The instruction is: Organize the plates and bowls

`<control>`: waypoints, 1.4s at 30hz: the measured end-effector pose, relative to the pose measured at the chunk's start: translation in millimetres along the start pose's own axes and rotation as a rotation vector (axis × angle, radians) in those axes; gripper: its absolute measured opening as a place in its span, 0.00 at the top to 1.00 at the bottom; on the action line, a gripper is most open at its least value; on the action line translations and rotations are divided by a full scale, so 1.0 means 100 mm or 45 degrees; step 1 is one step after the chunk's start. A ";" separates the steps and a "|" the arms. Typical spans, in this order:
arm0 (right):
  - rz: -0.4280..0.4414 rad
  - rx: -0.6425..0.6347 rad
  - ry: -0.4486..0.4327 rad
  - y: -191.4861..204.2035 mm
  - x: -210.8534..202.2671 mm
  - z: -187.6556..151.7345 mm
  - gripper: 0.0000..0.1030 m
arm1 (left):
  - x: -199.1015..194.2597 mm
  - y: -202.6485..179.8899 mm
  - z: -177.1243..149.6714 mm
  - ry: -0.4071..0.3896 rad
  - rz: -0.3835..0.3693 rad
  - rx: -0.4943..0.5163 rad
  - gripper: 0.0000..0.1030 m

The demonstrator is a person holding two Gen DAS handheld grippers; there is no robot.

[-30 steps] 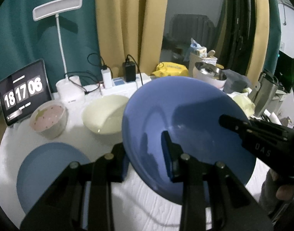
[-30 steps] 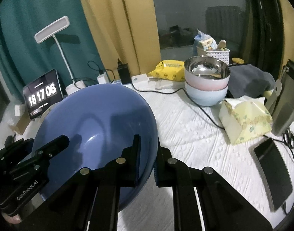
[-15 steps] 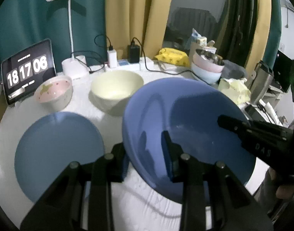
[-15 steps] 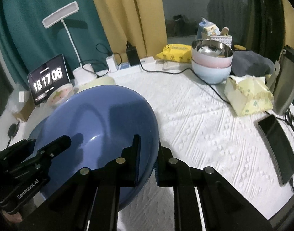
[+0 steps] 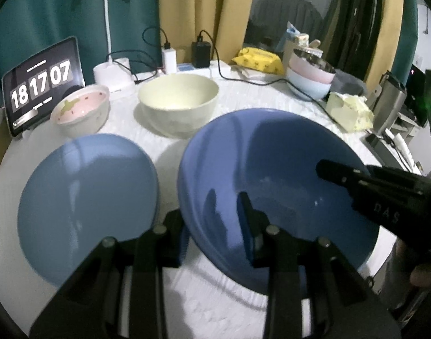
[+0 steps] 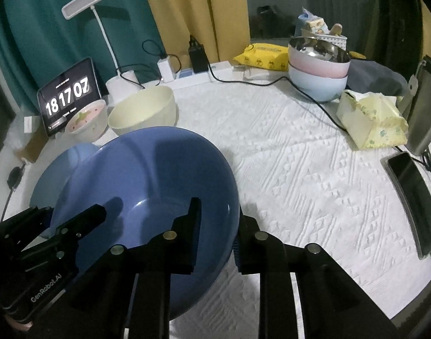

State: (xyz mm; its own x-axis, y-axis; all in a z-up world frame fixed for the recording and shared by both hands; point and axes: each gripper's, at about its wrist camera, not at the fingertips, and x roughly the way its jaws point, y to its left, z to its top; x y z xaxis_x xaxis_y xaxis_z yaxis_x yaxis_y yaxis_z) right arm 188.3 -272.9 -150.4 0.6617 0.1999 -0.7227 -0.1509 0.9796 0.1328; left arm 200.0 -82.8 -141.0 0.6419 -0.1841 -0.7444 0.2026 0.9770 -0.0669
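White quilted tabletop (image 6: 314,175): blue bowl (image 5: 272,175) mouth-up, left tool (image 5: 212,220) clamping its rim, right tool (image 6: 216,226) opening astride it.

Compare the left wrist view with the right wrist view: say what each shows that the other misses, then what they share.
Only the left wrist view shows nearly the whole light blue plate, which the right one mostly hides. Only the right wrist view shows the dark phone in full and the right gripper, jaws opening, with the bowl's rim between them. Both show the big blue bowl, the cream bowl, the pink-lined bowl and the clock display.
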 end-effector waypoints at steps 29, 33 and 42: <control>-0.033 -0.070 -0.076 0.09 -0.24 0.26 0.77 | -0.45 0.28 0.23 -0.144 0.074 -0.002 0.66; -0.028 -0.088 -0.094 0.14 -0.26 0.36 0.77 | -0.49 0.35 0.32 -0.171 0.085 -0.017 0.65; -0.014 -0.123 -0.124 0.25 -0.23 0.62 0.77 | -0.49 0.53 0.54 -0.219 0.106 -0.034 0.55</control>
State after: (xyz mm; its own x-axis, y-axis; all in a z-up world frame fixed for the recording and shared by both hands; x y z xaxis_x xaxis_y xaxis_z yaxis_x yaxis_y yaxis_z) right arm 214.7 -251.2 -88.9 0.7311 0.1948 -0.6539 -0.2100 0.9761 0.0561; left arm 219.4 -28.0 -72.6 0.7731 -0.1163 -0.6235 0.1253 0.9917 -0.0296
